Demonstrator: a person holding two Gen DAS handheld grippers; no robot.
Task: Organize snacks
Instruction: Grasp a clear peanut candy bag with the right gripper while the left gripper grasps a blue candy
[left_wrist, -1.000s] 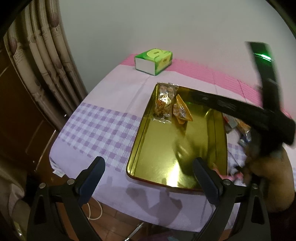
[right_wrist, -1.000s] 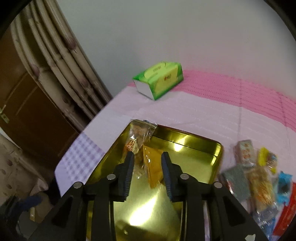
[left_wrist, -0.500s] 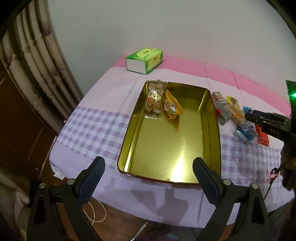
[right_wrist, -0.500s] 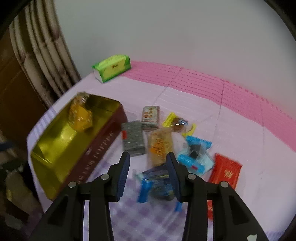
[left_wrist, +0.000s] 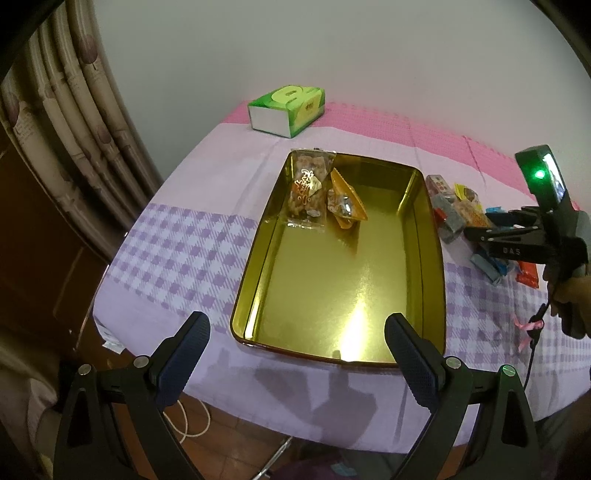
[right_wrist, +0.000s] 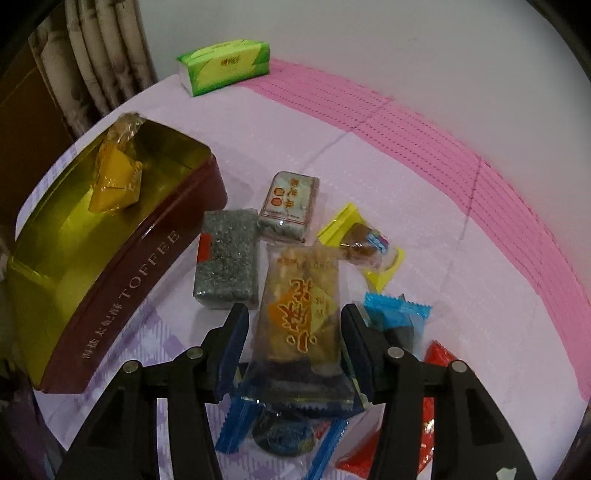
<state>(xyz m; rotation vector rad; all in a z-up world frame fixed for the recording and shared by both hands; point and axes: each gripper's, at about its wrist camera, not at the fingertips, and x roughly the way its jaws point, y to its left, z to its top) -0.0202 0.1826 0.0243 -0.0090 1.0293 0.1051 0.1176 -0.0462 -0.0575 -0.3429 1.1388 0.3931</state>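
- The step in hand, as judged, is the pick-up of the next snack: the right gripper (right_wrist: 291, 328) hangs over the loose pile on the lilac-and-pink tablecloth (right_wrist: 280, 122), beside the gold-lined rectangular toffee tin with maroon walls (right_wrist: 122, 280).
- Its jaws stand part open and have just been opening. The clear-wrapped golden-brown snack bar with orange lettering (right_wrist: 301, 310) lies between them, with a gap at each pad; nothing is gripped.
- The left gripper (left_wrist: 295, 354) is held wide open and empty at the near edge of the tin (left_wrist: 428, 236).
- Two items already lie at the tin's far end: a clear packet of brown nut pieces (left_wrist: 308, 184) and an orange-yellow folded wrapper (left_wrist: 347, 201).
- Still outside the tin are a grey speckled block in clear wrap (right_wrist: 226, 258), a pale printed block (right_wrist: 290, 206), a yellow-edged sweet packet (right_wrist: 364, 243), blue wrappers (right_wrist: 397, 314) and a red packet (right_wrist: 432, 406).
- The next move calls for lowering the right gripper, closing it across the bar's width, then lifting it clear of the blue wrapper beneath.
- Risk, as judged: the slick film may slip, or a neighbouring wrapper may be caught.
- Against the frame a second ago, the right gripper has left the tin, where its narrow jaws flanked the orange wrapper, and now faces the pile.
- The left gripper is little changed. A green tissue box (left_wrist: 286, 110) stands at the far corner.
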